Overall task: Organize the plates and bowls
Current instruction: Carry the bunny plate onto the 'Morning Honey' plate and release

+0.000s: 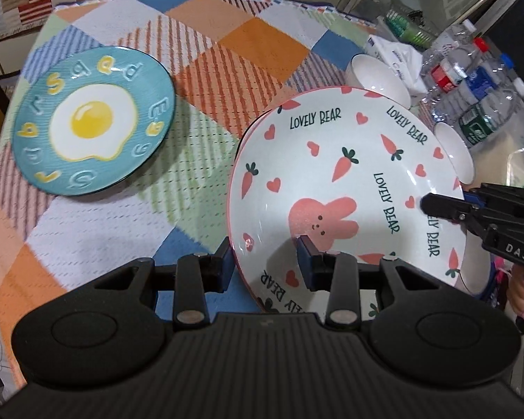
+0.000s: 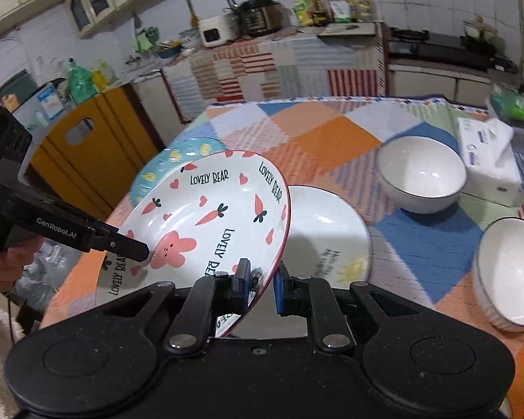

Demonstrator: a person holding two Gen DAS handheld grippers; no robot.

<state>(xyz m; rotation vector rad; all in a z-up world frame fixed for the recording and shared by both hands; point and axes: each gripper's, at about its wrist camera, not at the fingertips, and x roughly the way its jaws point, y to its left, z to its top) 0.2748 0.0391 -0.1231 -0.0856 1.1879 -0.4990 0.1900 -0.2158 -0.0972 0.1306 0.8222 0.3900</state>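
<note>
Grippers left (image 1: pixel 265 262) and right (image 2: pixel 263 281) both pinch the bunny plate (image 1: pixel 346 188); carry it level toward the blue plate (image 1: pixel 94 118).

"LOVELY BEAR" repeated on the rabbit plate (image 1: pixel 349 188), "DAS" on right gripper (image 1: pixel 423 205), "GenRobot.AI" on left gripper (image 2: pixel 146 249)

The bear plate (image 1: pixel 346 188) sits between both grippers; egg plate (image 1: pixel 92 120) left of it; two bowls (image 2: pixel 421 178) beyond, right.
</note>
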